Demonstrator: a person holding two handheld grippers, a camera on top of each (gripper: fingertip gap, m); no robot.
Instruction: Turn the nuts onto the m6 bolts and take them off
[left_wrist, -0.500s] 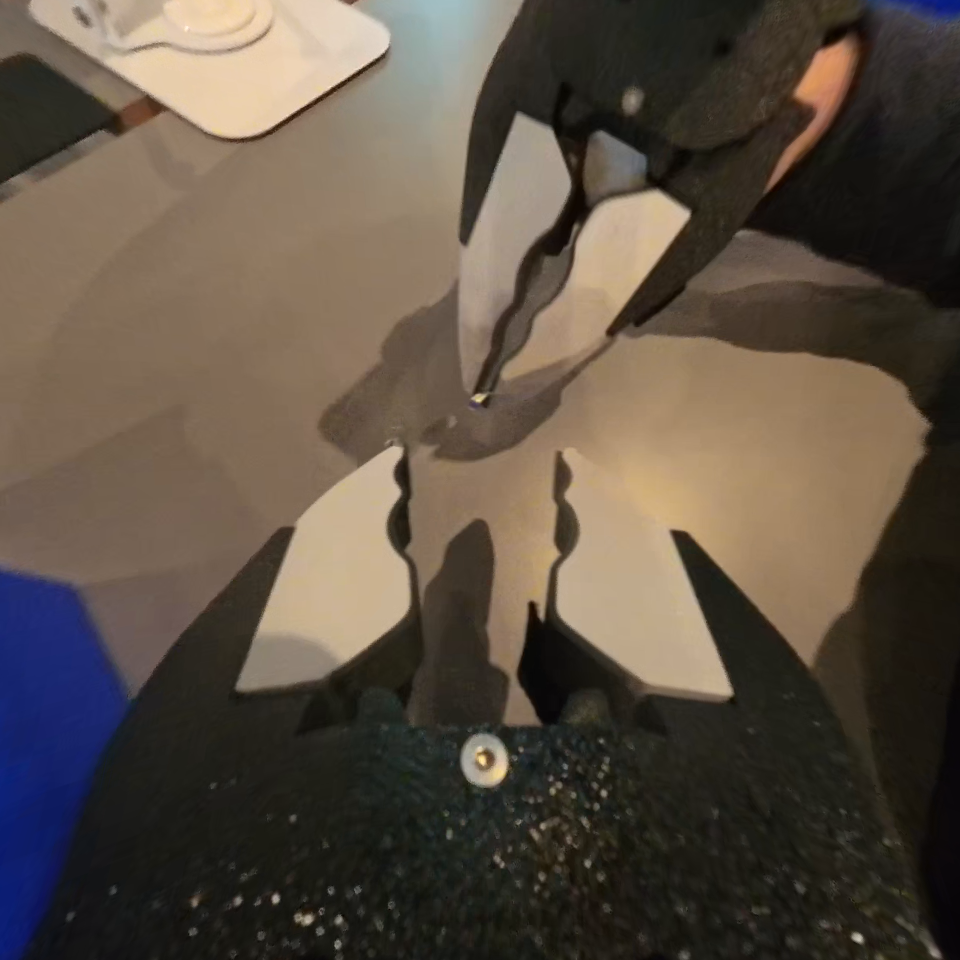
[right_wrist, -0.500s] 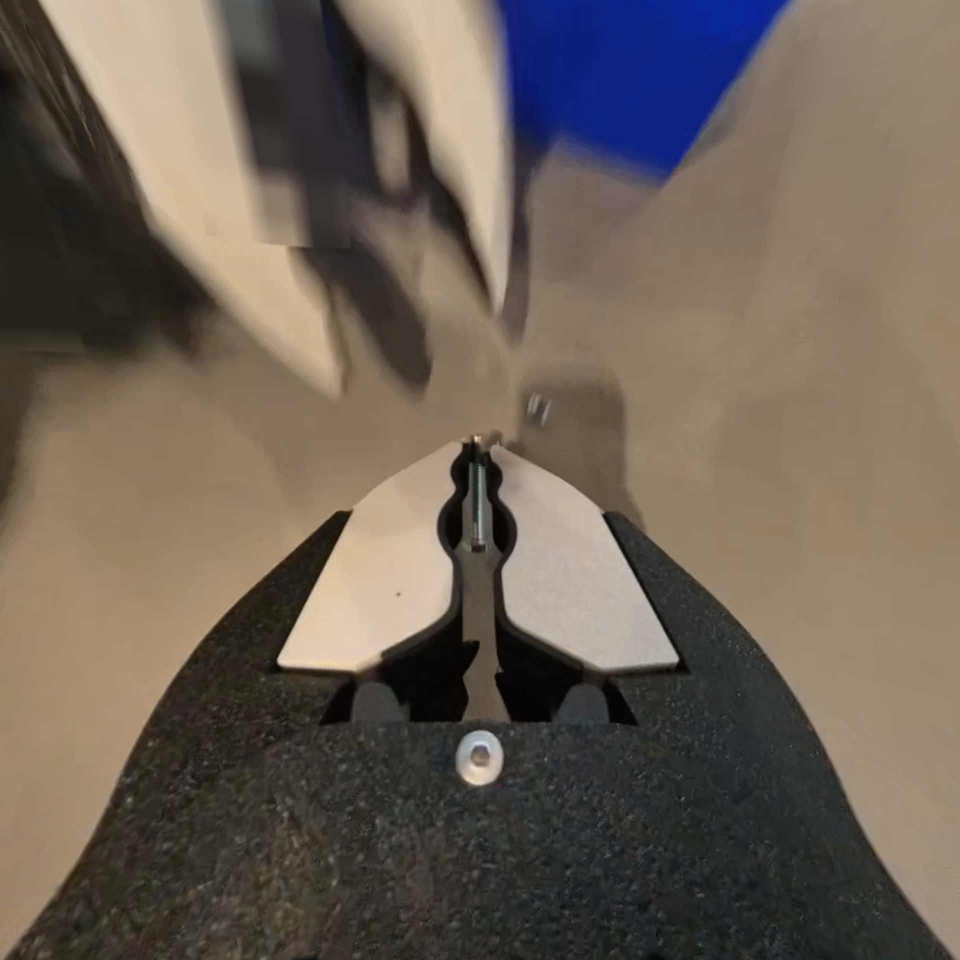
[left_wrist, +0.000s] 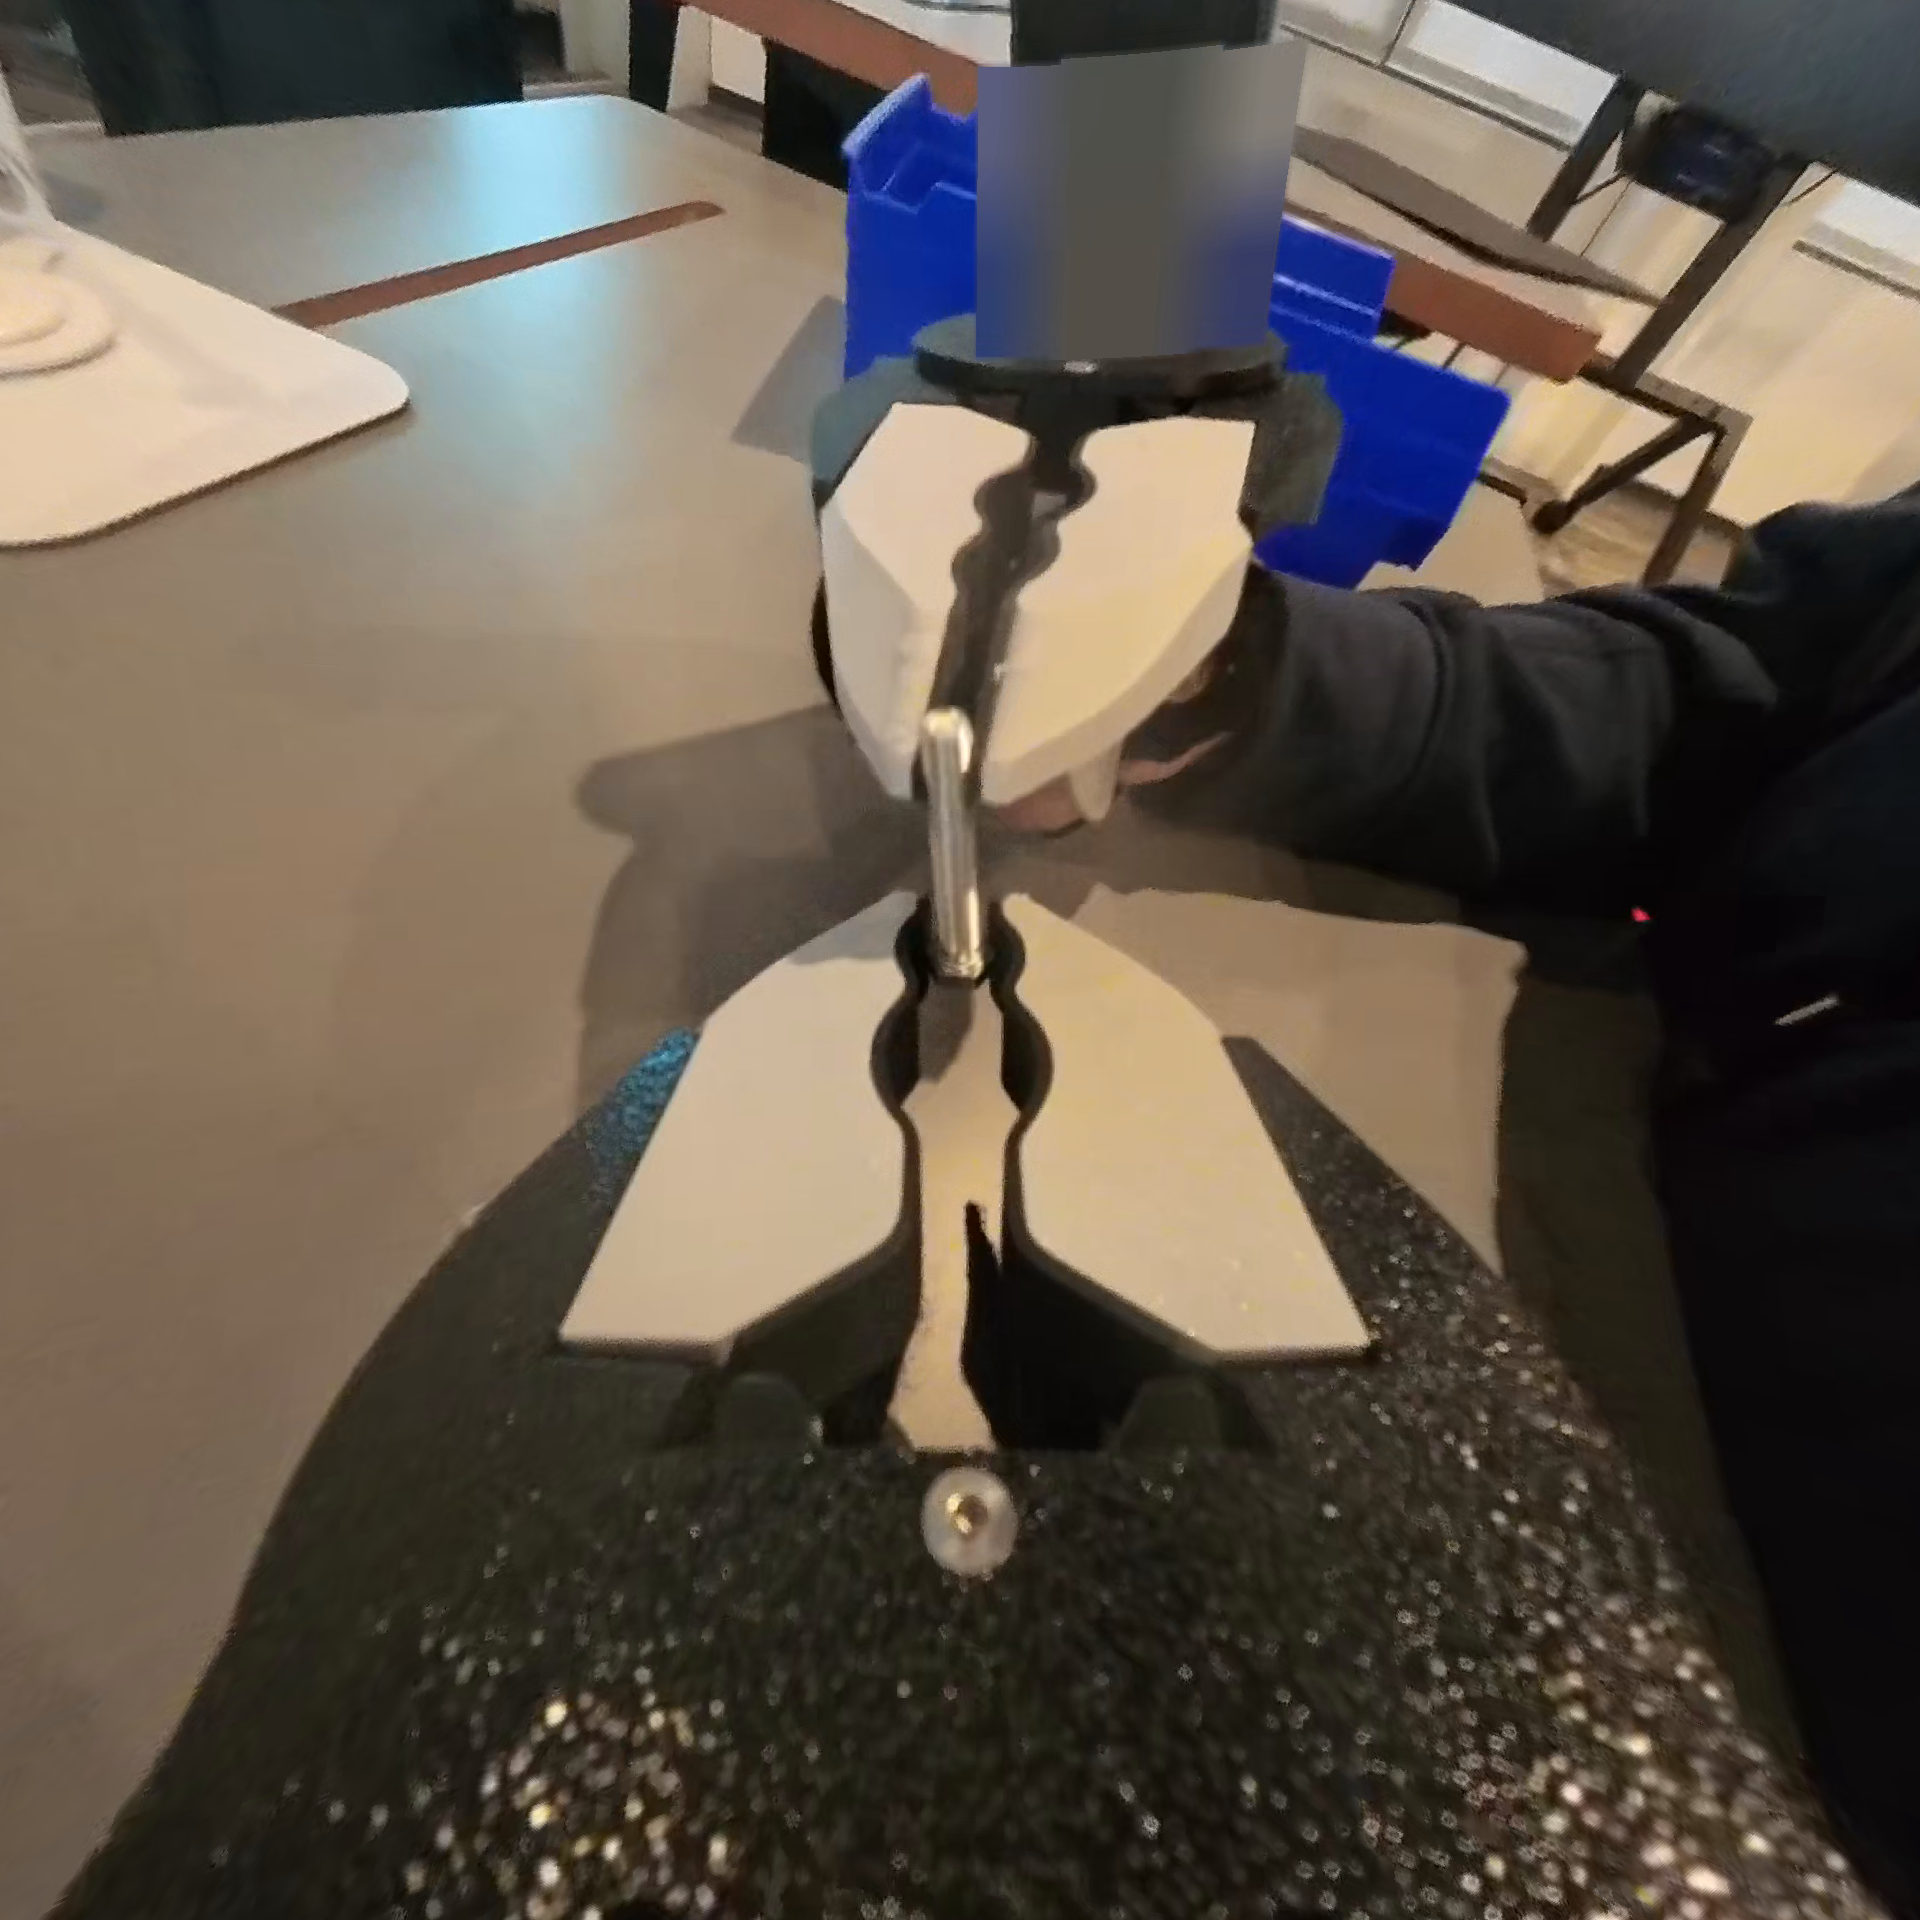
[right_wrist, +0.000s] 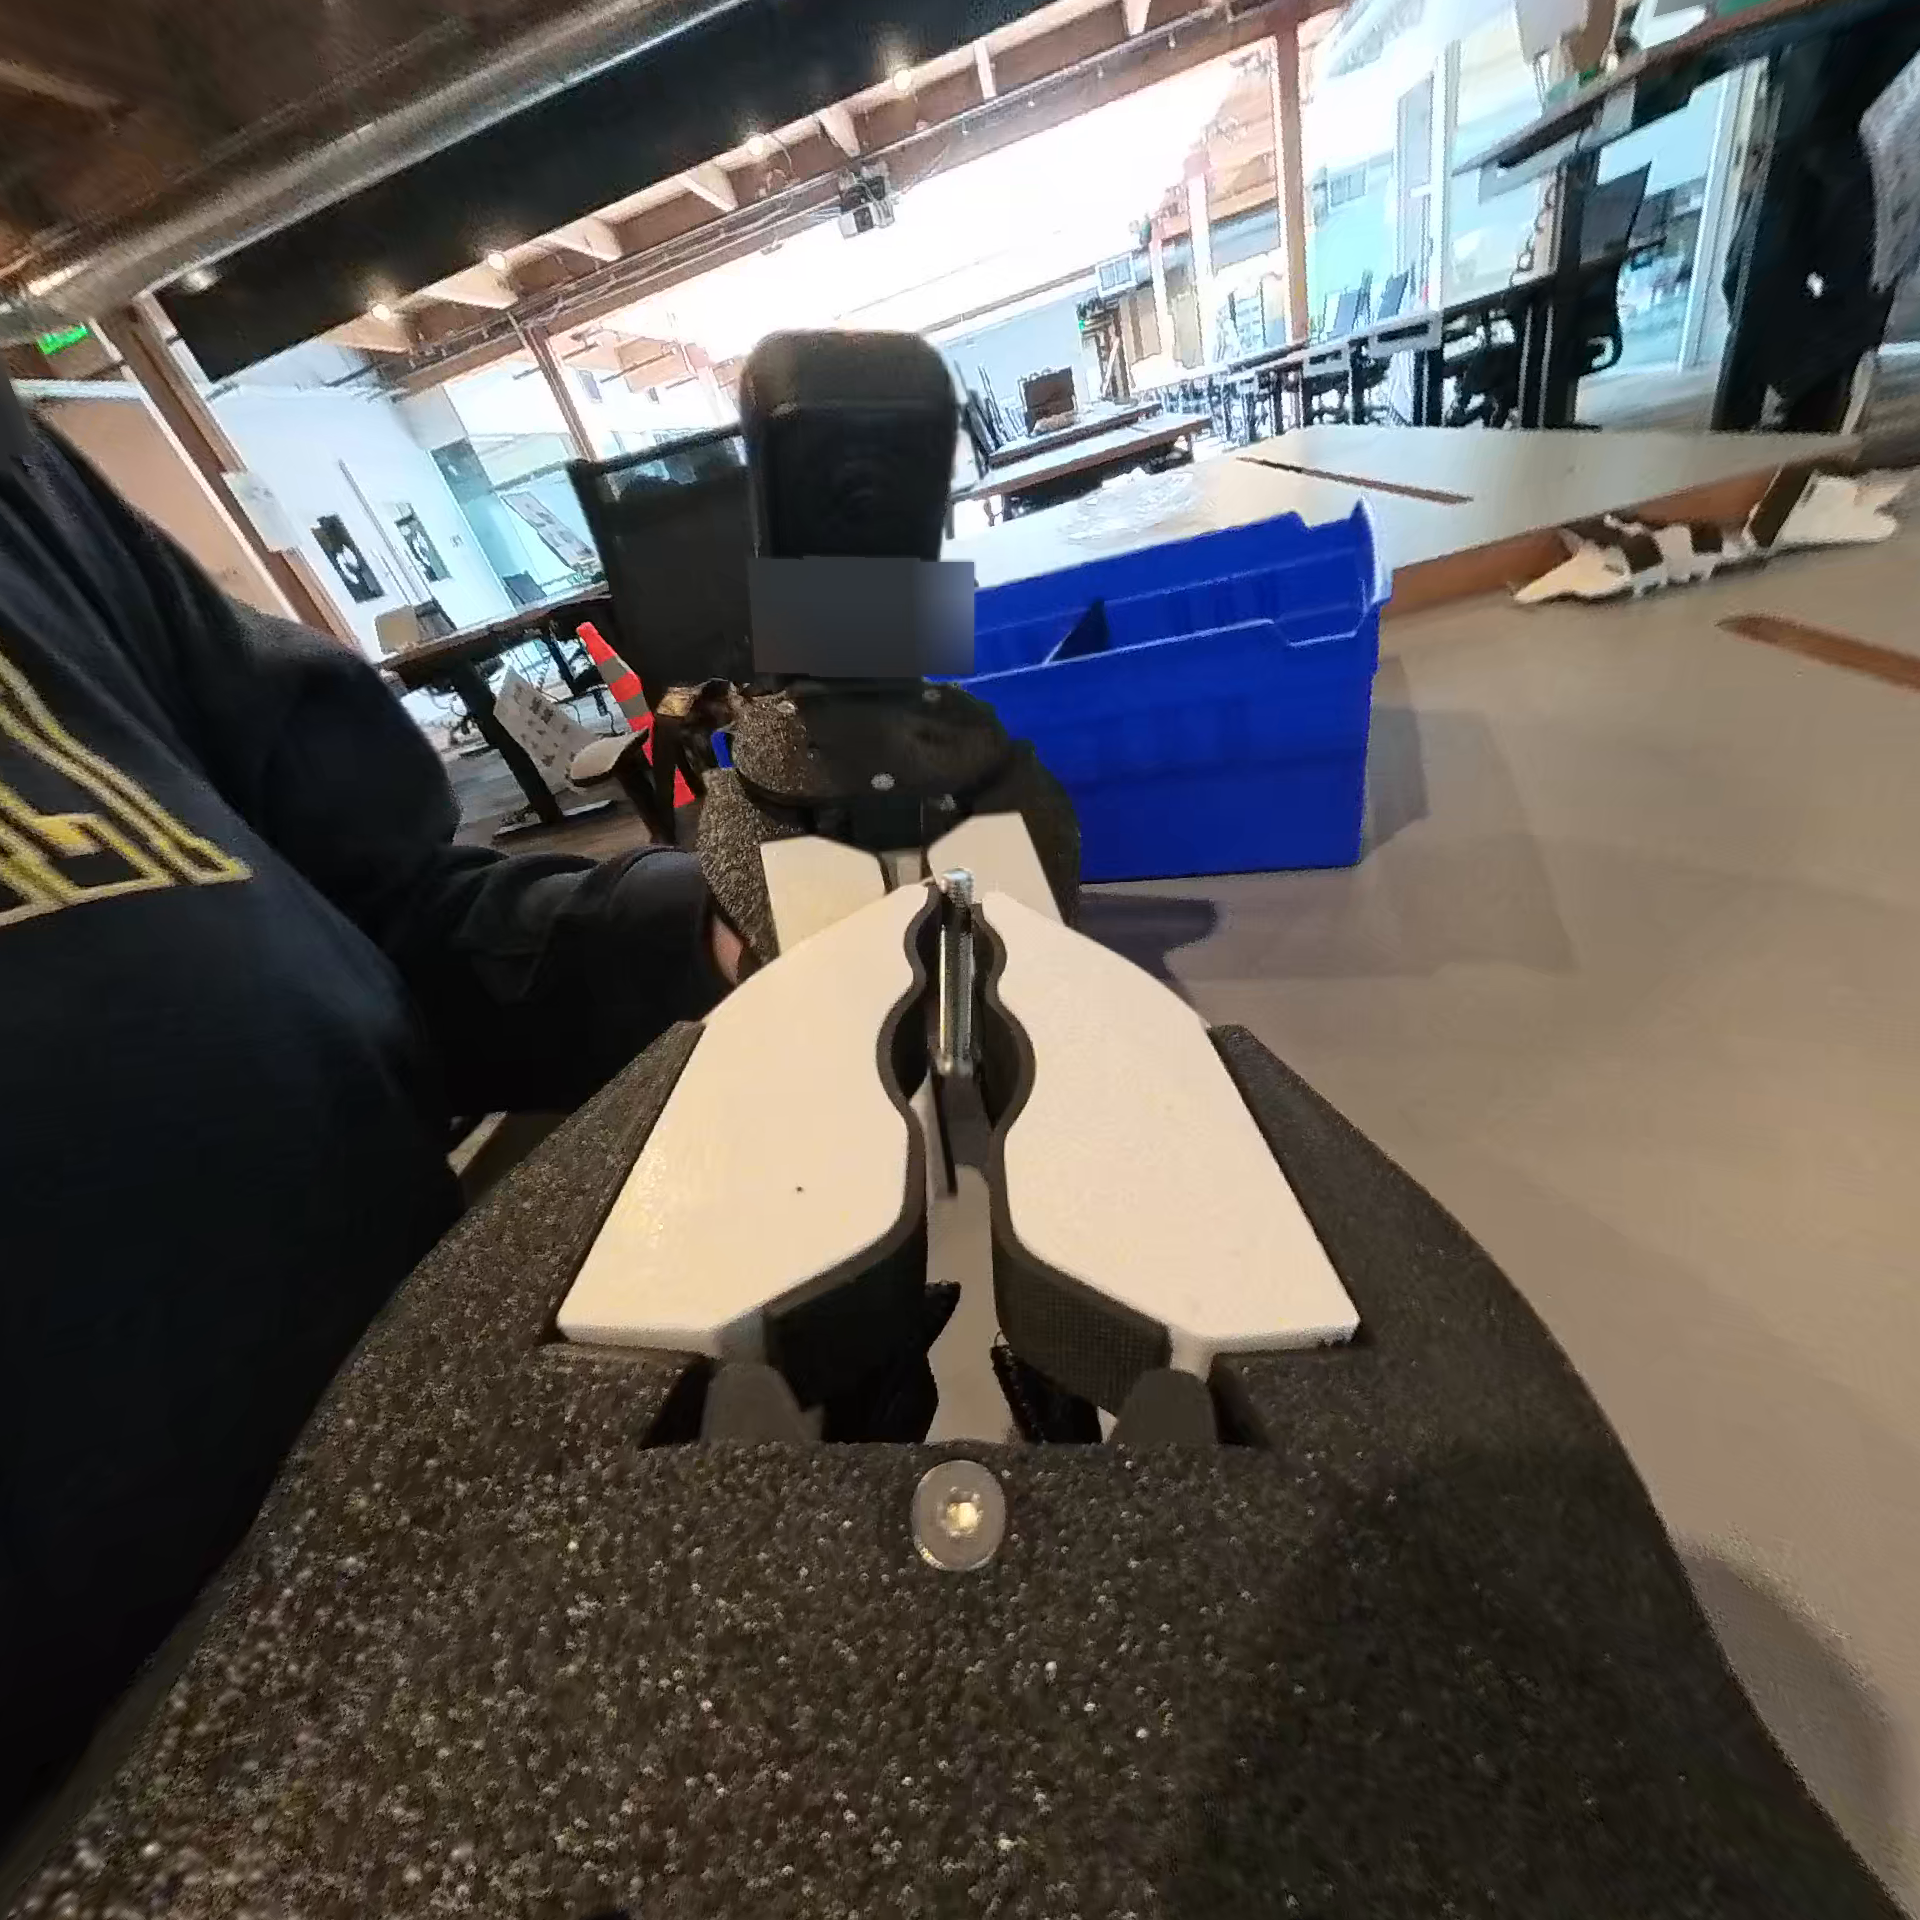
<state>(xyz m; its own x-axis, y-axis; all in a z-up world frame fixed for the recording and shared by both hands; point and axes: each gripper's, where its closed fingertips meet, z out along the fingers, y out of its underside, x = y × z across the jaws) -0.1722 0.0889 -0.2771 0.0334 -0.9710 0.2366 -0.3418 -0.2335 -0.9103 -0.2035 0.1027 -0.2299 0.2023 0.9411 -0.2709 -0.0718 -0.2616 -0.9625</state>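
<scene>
My right gripper (right_wrist: 954, 904) is shut on a silver M6 bolt (right_wrist: 954, 987) that lies along the slot between its white fingers, threaded end pointing forward. In the left wrist view the bolt (left_wrist: 954, 842) runs from the right gripper (left_wrist: 951, 769) straight to my left gripper (left_wrist: 958, 925). The left fingers are closed around the bolt's near end, where a small nut (left_wrist: 961, 968) sits in their notch, mostly hidden. The left gripper (right_wrist: 920, 868) faces the right one tip to tip. Both are held above the grey table (left_wrist: 312, 779).
A blue plastic bin (left_wrist: 1382, 416) stands on the table behind the grippers and also shows in the right wrist view (right_wrist: 1195, 727). A white tray (left_wrist: 156, 416) lies at the far left. A dark sleeve (left_wrist: 1507, 727) reaches in from the right. Left tips to right tips: about 5 cm.
Both grippers have lifted from pointing down at the table to level, facing each other. The left gripper was open and is now closed at the bolt's end. The right still holds the bolt.
</scene>
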